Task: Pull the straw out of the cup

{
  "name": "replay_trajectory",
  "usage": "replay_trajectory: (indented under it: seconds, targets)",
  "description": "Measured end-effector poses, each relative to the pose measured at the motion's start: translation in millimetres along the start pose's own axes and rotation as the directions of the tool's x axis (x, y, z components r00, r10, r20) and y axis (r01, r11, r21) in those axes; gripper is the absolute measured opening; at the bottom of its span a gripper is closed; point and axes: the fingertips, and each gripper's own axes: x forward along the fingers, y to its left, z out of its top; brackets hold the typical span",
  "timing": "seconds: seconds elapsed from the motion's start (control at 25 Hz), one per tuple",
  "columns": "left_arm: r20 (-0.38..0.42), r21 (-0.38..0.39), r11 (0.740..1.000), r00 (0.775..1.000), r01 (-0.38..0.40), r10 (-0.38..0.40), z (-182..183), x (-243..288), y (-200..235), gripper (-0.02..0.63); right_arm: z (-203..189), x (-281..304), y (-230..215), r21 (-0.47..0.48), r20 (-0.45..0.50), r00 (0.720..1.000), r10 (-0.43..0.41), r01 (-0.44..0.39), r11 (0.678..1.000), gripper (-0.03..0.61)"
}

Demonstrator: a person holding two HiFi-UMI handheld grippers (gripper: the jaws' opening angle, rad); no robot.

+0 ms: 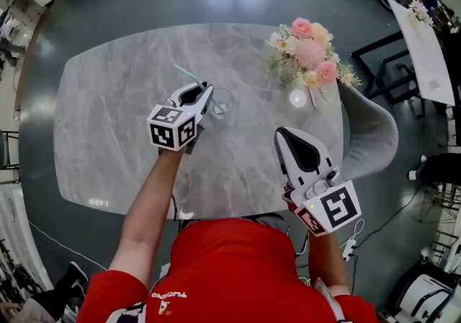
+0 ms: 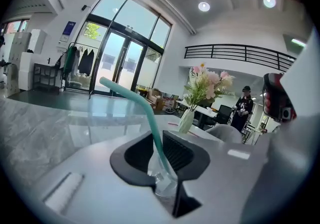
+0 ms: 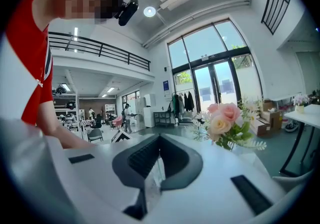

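My left claw [image 2: 159, 138] is clamped on the teal bendy plastic straw [image 2: 135, 99] standing in the small clear cup [image 1: 220, 102] on the grey marble table [image 1: 115, 98], right claw [image 3: 158, 140] closed, empty; a slanted pull likely tips the unheld cup.

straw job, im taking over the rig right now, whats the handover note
Left claw: closed on the teal straw, close to the rim of the cup.
Right claw: shut, empty, off to the cup's right, touching nothing.
Things: the clear cup stands upright on the grey table. The straw leans out of it, lower end inside.
Done: straw grasped.
Left: draw the straw up and out. Nothing steadies the cup, so it may tip or drag along.
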Motion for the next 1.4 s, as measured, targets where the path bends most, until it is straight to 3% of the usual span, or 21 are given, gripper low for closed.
replay_trajectory:
  seconds: [0.2, 0.44, 0.72, 1.2, 1.4]
  targets:
    - [0.031, 0.052, 0.999, 1.000, 0.002, -0.004, 8, -5, -8, 0.038, -3, 0, 0, 0.003, 0.003, 1.000, -0.003, 0.003, 1.000, 0.000]
    - [0.152, 0.118, 0.993, 0.988, 0.016, -0.034, 46, -32, -37, 0.035, -1, -3, -3, 0.005, 0.020, 1.000, -0.012, 0.012, 1.000, 0.000]
    - [0.280, 0.202, 0.978, 0.955, 0.044, -0.101, 87, -87, -89, 0.035, 11, -8, 0, -0.006, 0.062, 0.998, -0.010, 0.010, 1.000, 0.000]
    - [0.443, 0.213, 0.977, 0.890, 0.011, -0.106, 130, -192, -145, 0.035, 28, -21, 29, -0.035, 0.121, 0.992, 0.043, -0.039, 0.999, 0.000]
    - [0.469, 0.236, 0.972, 0.877, -0.006, -0.108, 132, -219, -162, 0.035, 34, -29, 43, -0.051, 0.141, 0.988, 0.059, -0.052, 0.997, 0.000]
